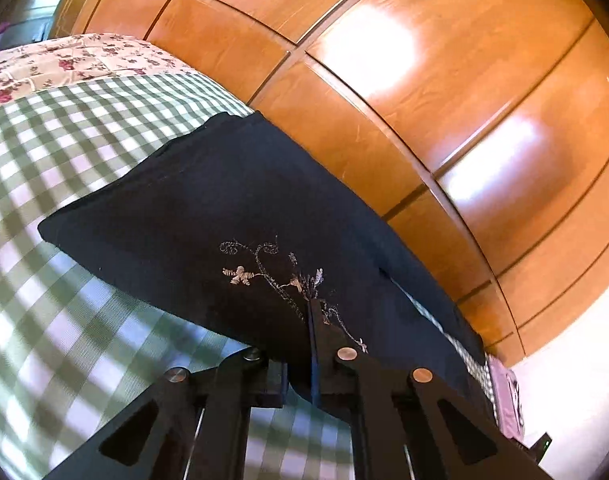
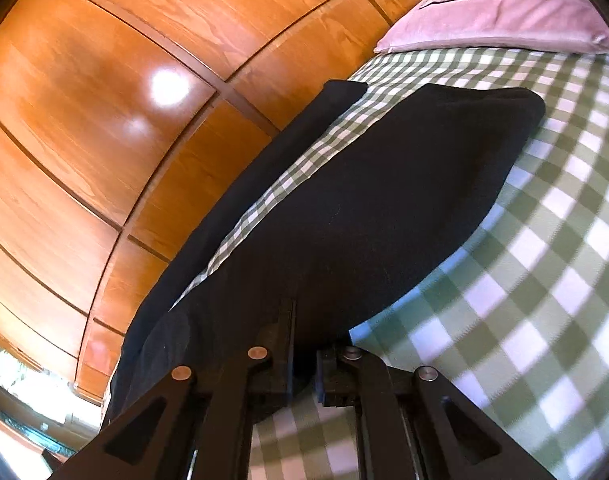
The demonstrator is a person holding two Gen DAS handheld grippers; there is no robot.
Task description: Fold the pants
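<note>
Nearest, the left tool is clenched on the embroidered edge of the dark navy pants, and the right tool is clamped on another part of the same lifted layer. Beyond, the pants drape over the green checked bedsheet; one leg lies apart along the wooden wardrobe. The fold looks only half done: legs unaligned, lengthwise folds remaining.

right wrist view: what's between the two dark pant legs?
A bare strip of the green-and-white checked bedsheet separates the near leg of the dark navy fabric pants from the far leg. Right wrist view shows it.
</note>
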